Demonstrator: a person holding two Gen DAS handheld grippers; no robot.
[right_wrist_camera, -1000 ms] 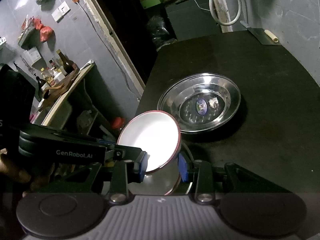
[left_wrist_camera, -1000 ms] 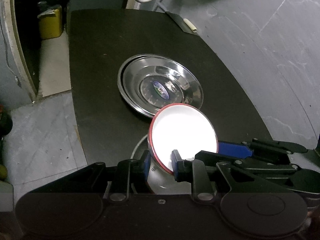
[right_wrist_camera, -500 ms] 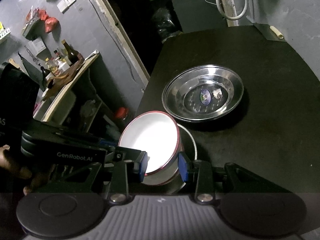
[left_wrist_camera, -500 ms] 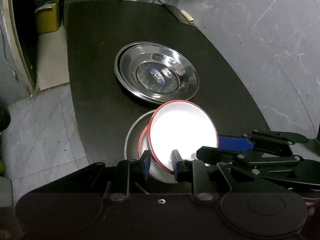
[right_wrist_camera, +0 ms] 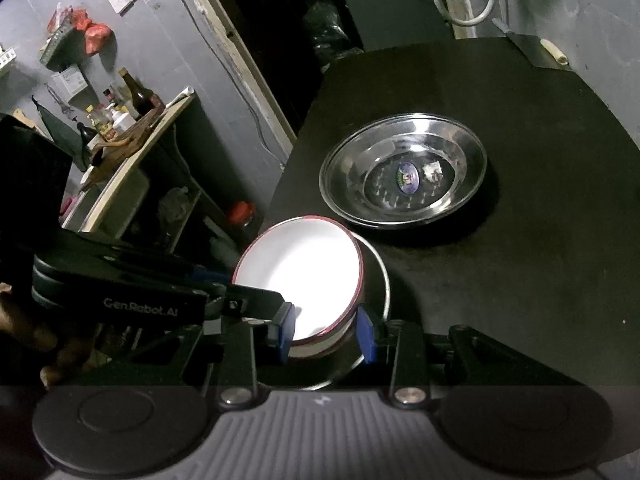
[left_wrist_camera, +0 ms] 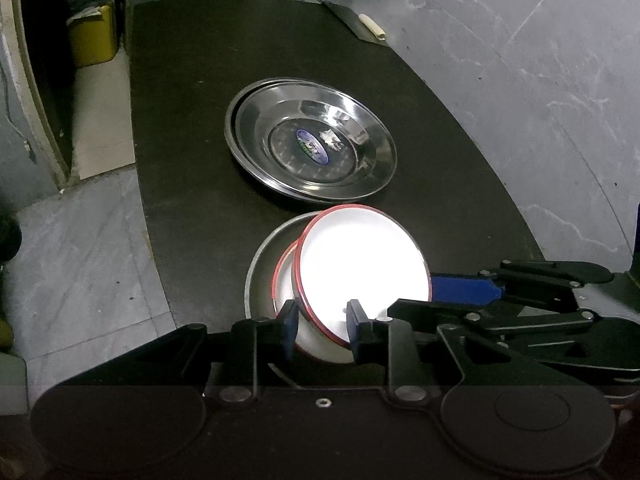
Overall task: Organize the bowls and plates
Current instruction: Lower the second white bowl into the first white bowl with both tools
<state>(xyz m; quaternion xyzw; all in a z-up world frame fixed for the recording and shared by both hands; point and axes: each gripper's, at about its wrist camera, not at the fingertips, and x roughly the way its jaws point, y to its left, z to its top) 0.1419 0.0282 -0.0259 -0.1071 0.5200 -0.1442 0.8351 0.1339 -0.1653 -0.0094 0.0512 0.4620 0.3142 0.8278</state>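
A white enamel bowl with a red rim (left_wrist_camera: pixel 362 268) (right_wrist_camera: pixel 300 272) sits tilted on a second red-rimmed bowl (left_wrist_camera: pixel 286 276), both inside a steel bowl (left_wrist_camera: pixel 260 264) (right_wrist_camera: pixel 378 268) at the table's near edge. My left gripper (left_wrist_camera: pixel 320 326) is shut on the top bowl's near rim. My right gripper (right_wrist_camera: pixel 326 330) straddles the same rim from the other side, its fingers (right_wrist_camera: pixel 366 330) a little apart from the wall. Stacked steel plates (left_wrist_camera: pixel 312 144) (right_wrist_camera: pixel 404 172) lie further back on the black table (left_wrist_camera: pixel 192 92).
The table's left edge drops to a tiled floor (left_wrist_camera: pixel 80 248). A grey wall (left_wrist_camera: pixel 540 80) runs along the right. A cleaver (left_wrist_camera: pixel 352 24) lies at the far right corner. A shelf with bottles (right_wrist_camera: pixel 120 116) stands left of the table.
Both grippers have lowered the white bowl onto the other red-rimmed bowl inside the steel bowl. The right gripper's fingers have spread off the rim.
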